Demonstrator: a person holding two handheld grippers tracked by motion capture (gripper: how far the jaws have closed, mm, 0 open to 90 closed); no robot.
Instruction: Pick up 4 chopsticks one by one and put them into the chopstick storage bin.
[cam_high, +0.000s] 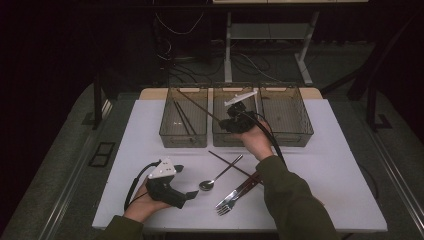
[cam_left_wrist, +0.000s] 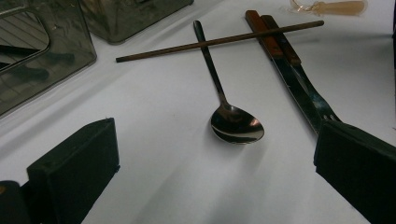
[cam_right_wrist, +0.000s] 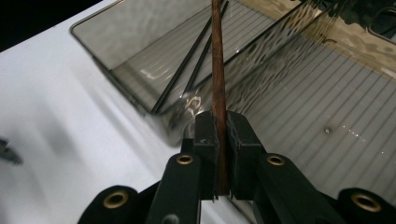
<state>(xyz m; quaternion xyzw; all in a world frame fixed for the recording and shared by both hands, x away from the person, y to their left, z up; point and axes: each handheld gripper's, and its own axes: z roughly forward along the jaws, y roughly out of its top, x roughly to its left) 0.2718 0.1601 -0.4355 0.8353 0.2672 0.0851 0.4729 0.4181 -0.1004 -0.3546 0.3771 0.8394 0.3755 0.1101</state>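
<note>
- Right gripper: my jaws are clamped on a brown wooden chopstick, which runs straight out from between the pads. In the high view this gripper sits at the front wall of the middle bin, the chopstick slanting up and left over the left bin.
- Left gripper: my jaws stand wide apart with nothing between them, above the bare desk. In the high view it rests low at the near left of the desk, held in the left hand.
- Left bin: clear smoky plastic, holding two dark chopsticks lying side by side on its ribbed floor.
- Middle bin: just beside the left one.
- Right bin: last of the row of three.
- Spoon: metal, bowl toward the left gripper, on the desk.
- Second brown chopstick: lies across the spoon's handle and the two wooden-handled pieces.
- Fork and its neighbour: wooden handles, side by side, right of the spoon; I cannot tell what the neighbour is.
</note>
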